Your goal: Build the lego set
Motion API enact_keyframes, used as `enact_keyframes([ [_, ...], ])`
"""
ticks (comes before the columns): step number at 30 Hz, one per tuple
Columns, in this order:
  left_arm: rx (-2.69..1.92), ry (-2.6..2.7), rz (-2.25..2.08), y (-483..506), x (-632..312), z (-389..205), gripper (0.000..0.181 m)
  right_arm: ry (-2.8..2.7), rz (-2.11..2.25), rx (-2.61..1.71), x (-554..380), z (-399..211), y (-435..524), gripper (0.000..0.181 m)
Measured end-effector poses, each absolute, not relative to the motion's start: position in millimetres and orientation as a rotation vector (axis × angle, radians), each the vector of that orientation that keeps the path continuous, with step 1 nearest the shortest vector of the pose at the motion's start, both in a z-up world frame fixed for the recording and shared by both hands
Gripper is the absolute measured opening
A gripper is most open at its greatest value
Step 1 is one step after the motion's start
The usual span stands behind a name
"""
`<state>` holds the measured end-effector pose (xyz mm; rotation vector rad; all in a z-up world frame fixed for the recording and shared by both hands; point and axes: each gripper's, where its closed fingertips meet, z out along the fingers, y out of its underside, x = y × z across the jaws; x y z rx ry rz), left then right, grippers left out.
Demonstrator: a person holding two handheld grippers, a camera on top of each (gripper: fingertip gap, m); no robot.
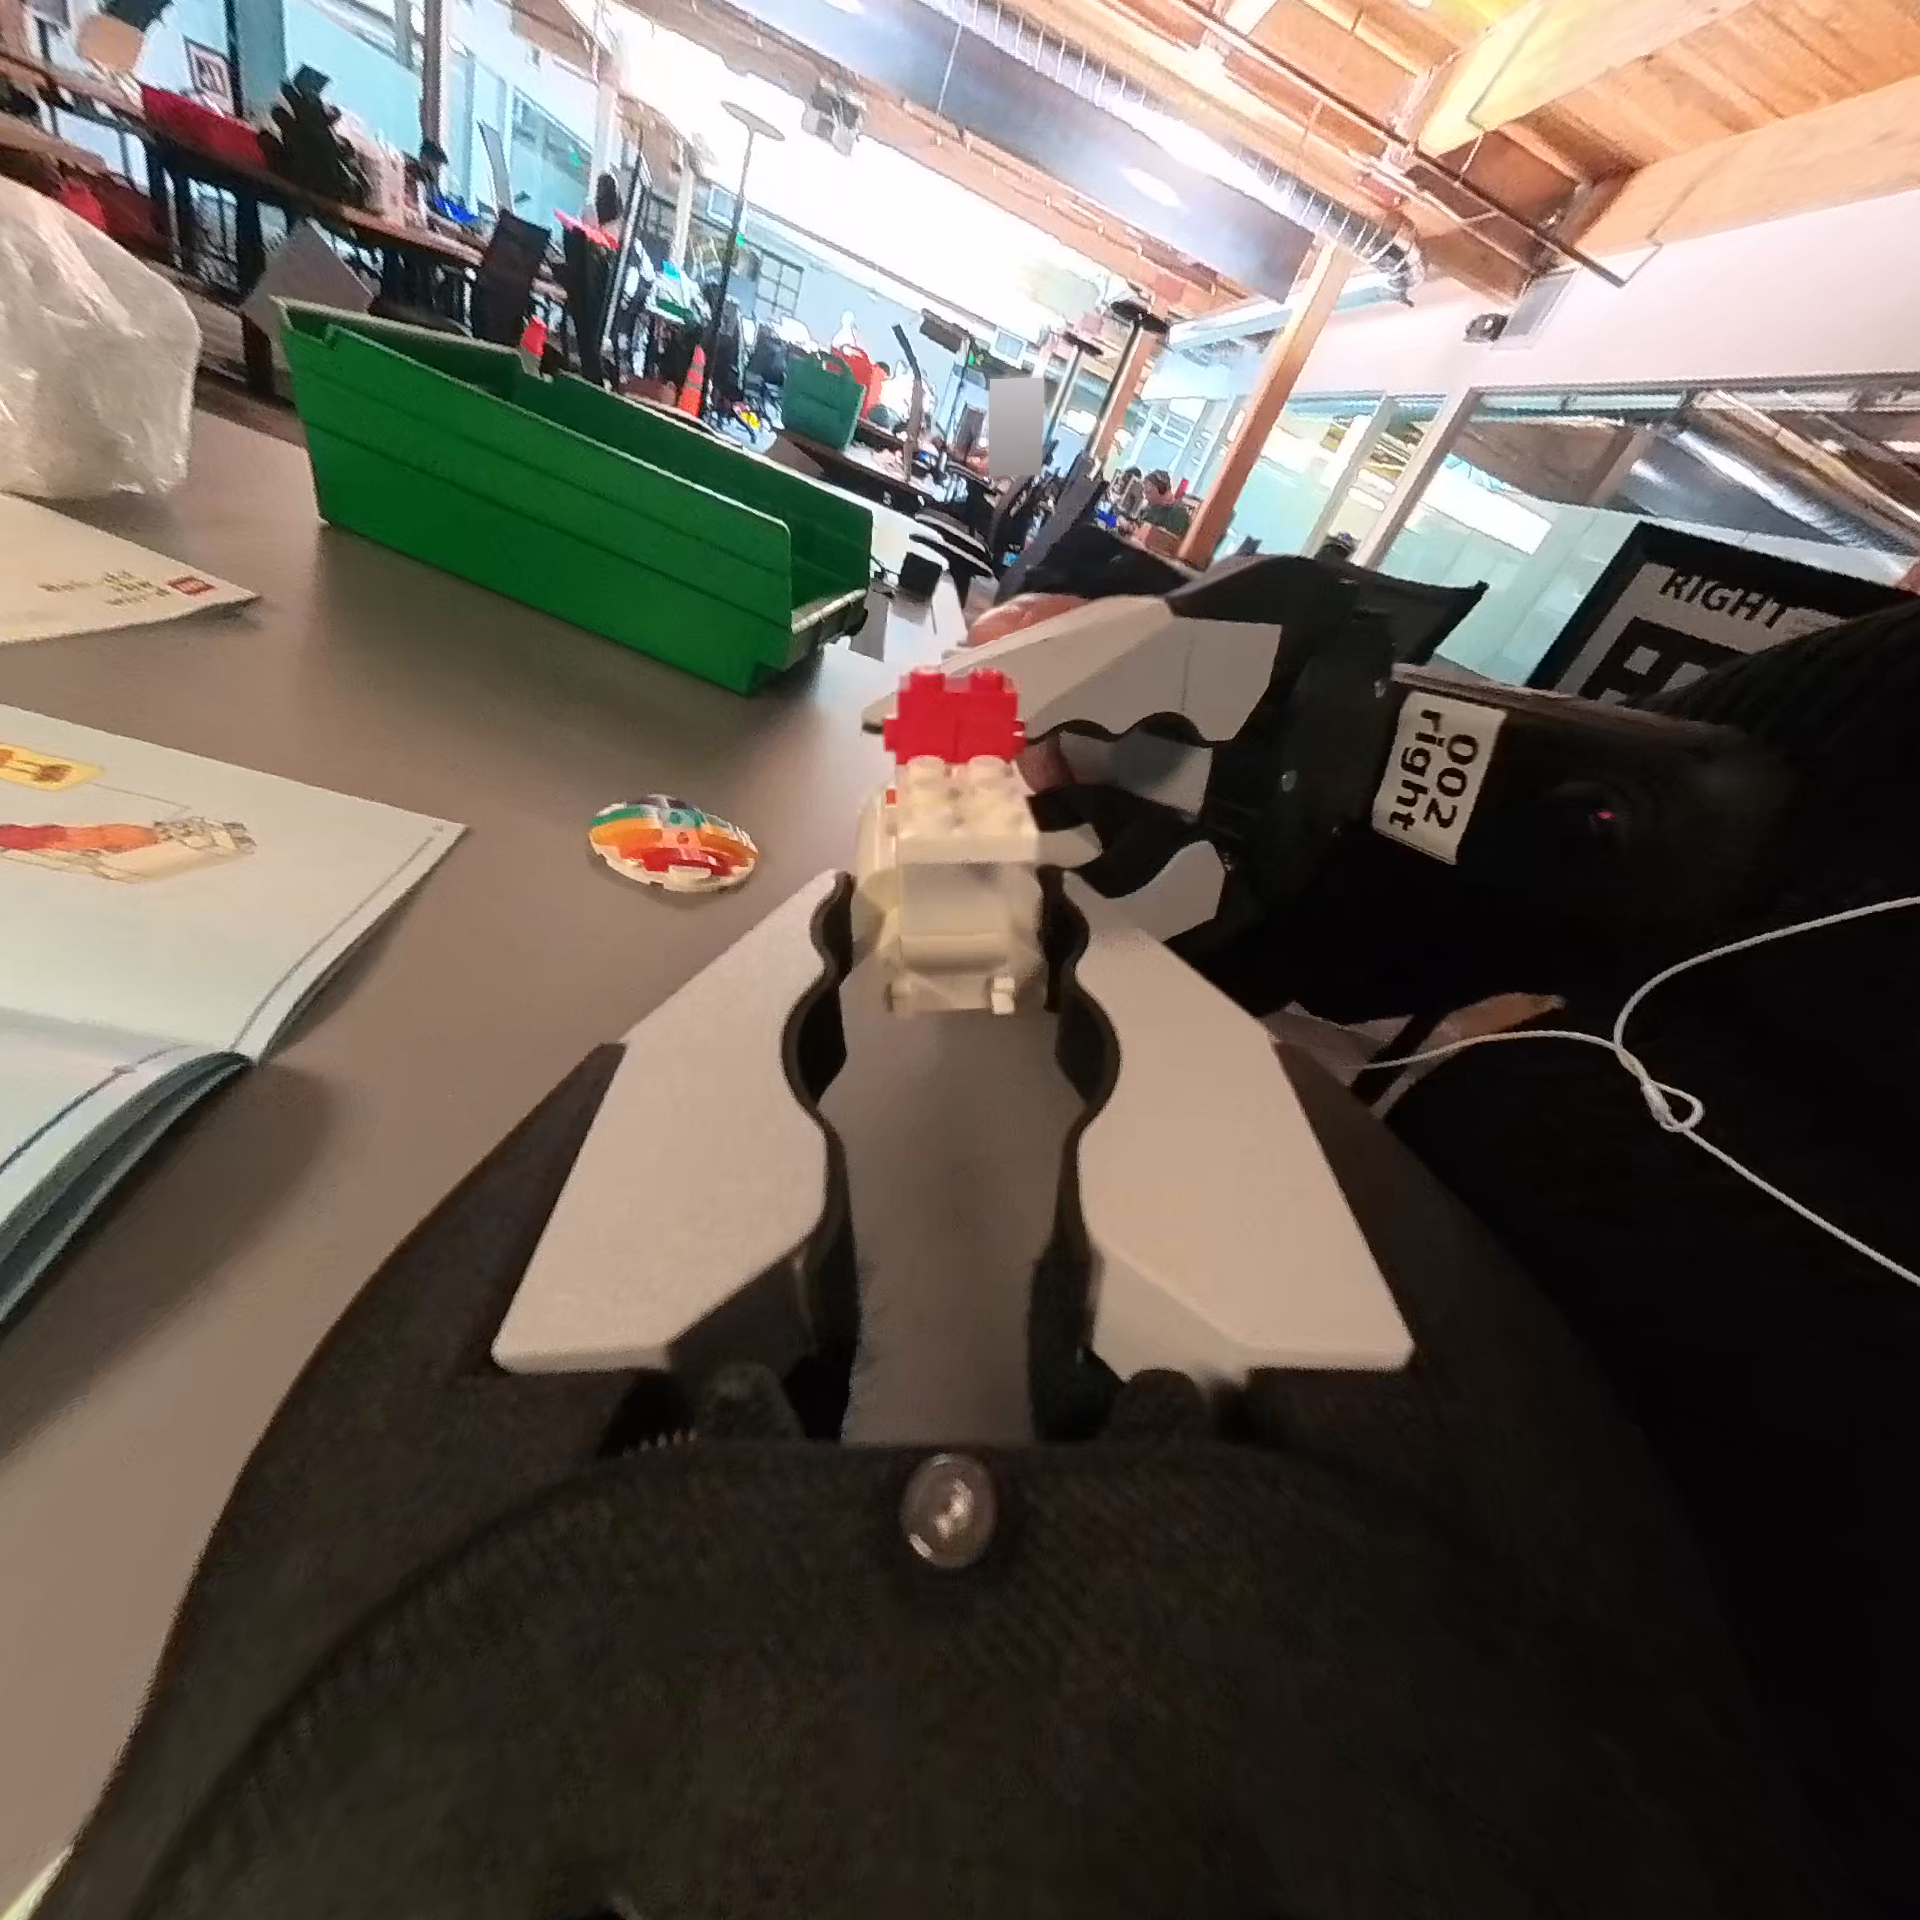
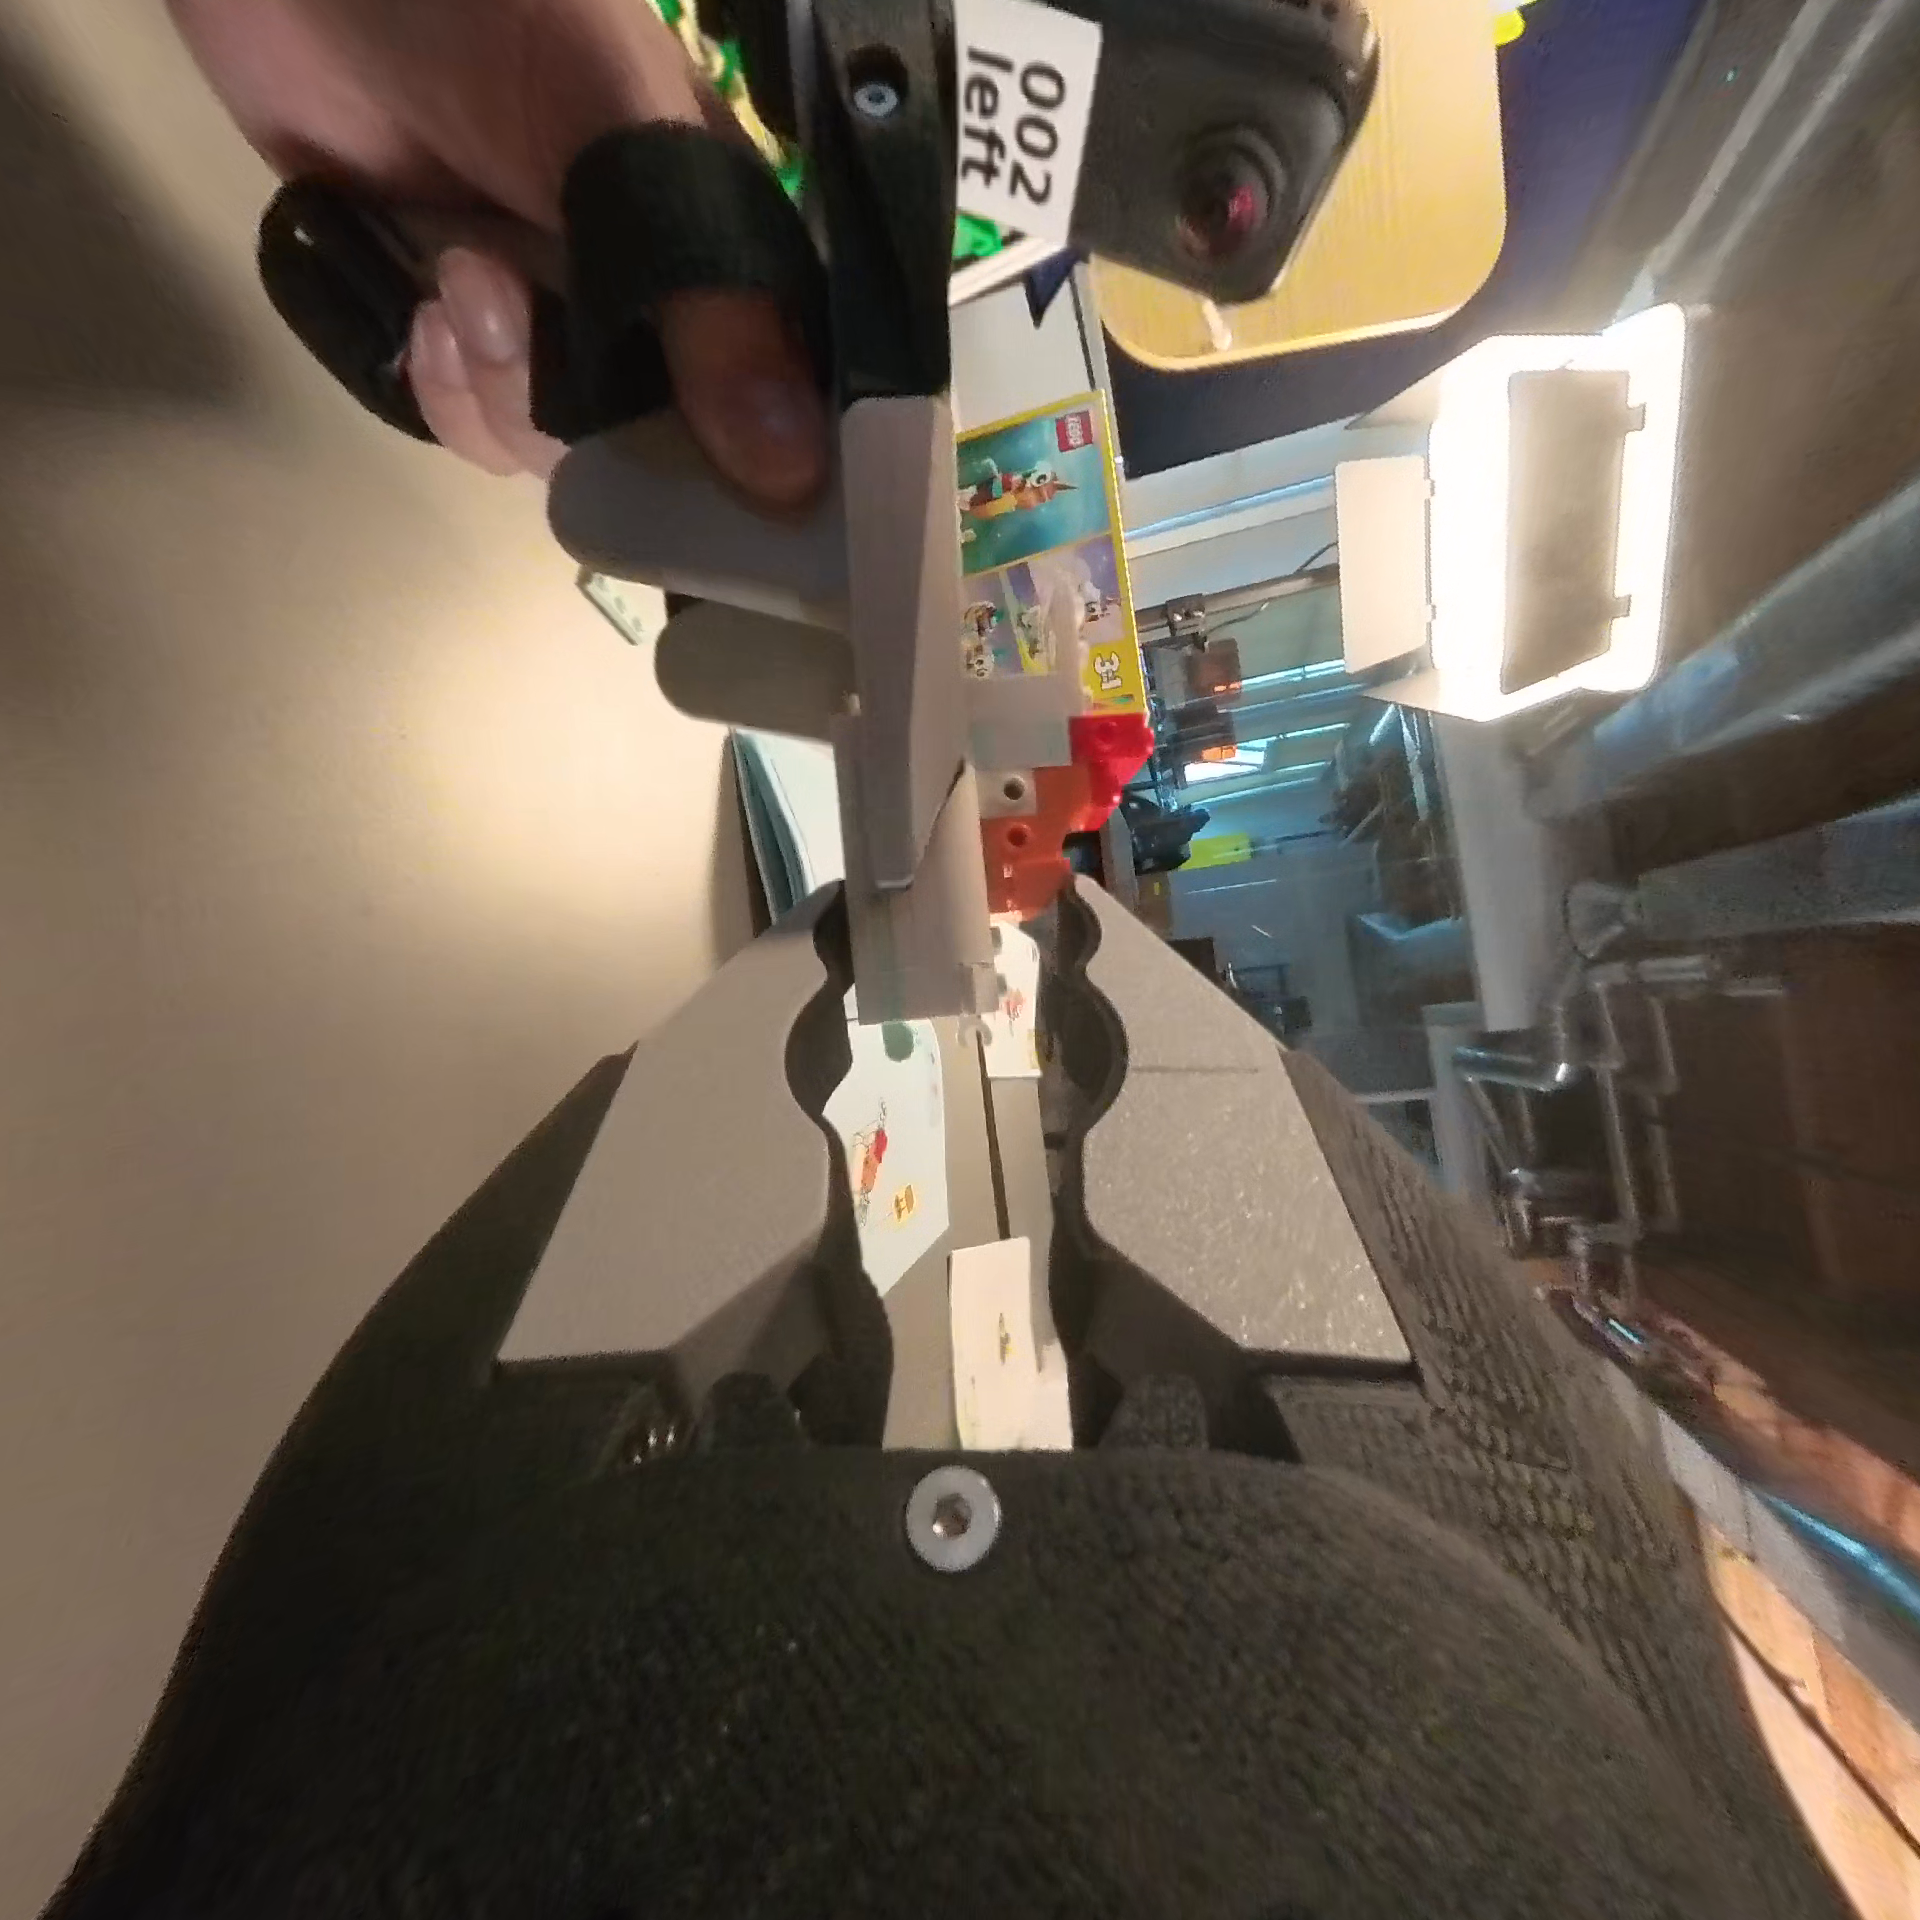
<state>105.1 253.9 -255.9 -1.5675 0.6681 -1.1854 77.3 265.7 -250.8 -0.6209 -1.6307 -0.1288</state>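
Observation:
My left gripper [image 1: 951, 920] is shut on a white lego assembly [image 1: 961, 883] and holds it above the grey table [image 1: 499, 727]. A red brick [image 1: 954, 717] sits at the top of the assembly. My right gripper [image 1: 982, 784] comes in from the right, its jaws closed around the red brick and the white studs under it. In the right wrist view my right gripper [image 2: 956, 914] clamps the red and orange part [image 2: 1039, 831] of the model. The left gripper [image 2: 925, 966] crosses between its fingertips, with a hand on its handle.
A green bin [image 1: 582, 499] stands at the back of the table. An open instruction booklet [image 1: 156, 935] lies at the left, a round multicoloured piece [image 1: 673, 844] beside it, and a plastic bag [image 1: 83, 343] at far left. The lego box [image 2: 1039, 540] shows behind the model. Only a small space, under 4 cm, lies between the two pairs of fingers.

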Motion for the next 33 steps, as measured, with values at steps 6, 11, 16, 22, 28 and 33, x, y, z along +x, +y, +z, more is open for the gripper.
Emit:
enact_keyframes([
  [6,-1.512,0.610,-1.259,254,102,-248,0.036,-1.598,-0.103,-0.649,77,-247,268,0.038],
  [11,-1.441,0.560,-1.258,257,94,-238,0.035,-1.574,-0.093,-0.668,78,-244,269,0.038],
  [16,-1.441,0.558,-1.238,258,93,-239,0.034,-1.573,-0.092,-0.673,77,-247,269,0.037],
  [22,-1.444,0.554,-1.173,260,92,-239,0.030,-1.568,-0.085,-0.694,77,-249,271,0.037],
  [28,-1.433,0.510,-1.225,262,89,-237,0.036,-1.563,-0.084,-0.683,76,-248,269,0.037],
  [33,-1.409,0.523,-1.118,265,80,-233,0.031,-1.558,-0.101,-0.678,77,-246,271,0.038],
])
